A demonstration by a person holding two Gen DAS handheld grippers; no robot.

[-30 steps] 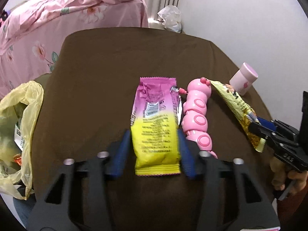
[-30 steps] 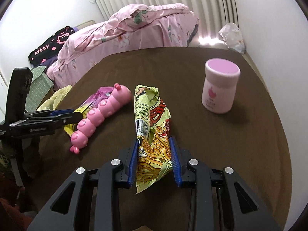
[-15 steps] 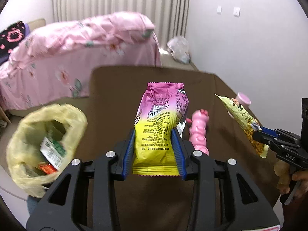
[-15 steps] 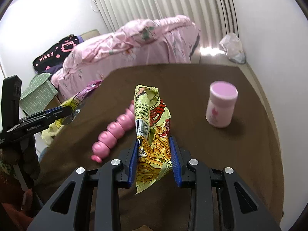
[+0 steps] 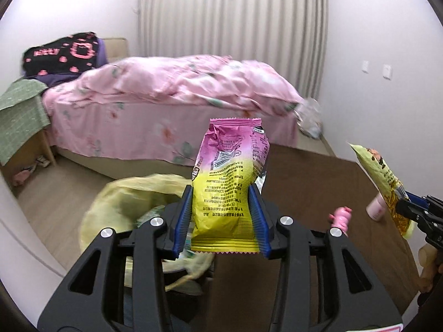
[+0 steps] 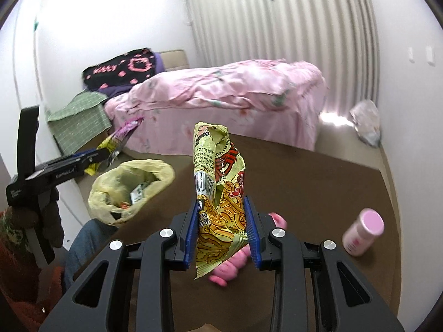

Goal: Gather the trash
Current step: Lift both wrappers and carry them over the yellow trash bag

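My left gripper (image 5: 220, 191) holds a pink and yellow snack wrapper (image 5: 229, 171) upright between its blue pads, in the air over the open yellow trash bag (image 5: 124, 202). Its jaws are opening slightly while the pads still touch the wrapper. My right gripper (image 6: 220, 202) is shut on a crumpled yellow noodle wrapper (image 6: 216, 160), lifted above the brown table (image 6: 304, 188). In the right wrist view the left gripper (image 6: 102, 153) hangs above the bag (image 6: 157, 171), which holds several scraps.
A pink caterpillar toy (image 6: 232, 268) and a pink-capped bottle (image 6: 362, 232) are on the table. The bag sits off the table's left edge beside a person's knee (image 6: 85, 238). A bed with a pink cover (image 5: 171, 88) lies beyond.
Both grippers rose from the table with their wrappers. The left one closed on its wrapper and swung left toward the yellow bag; the right one lifted and followed.
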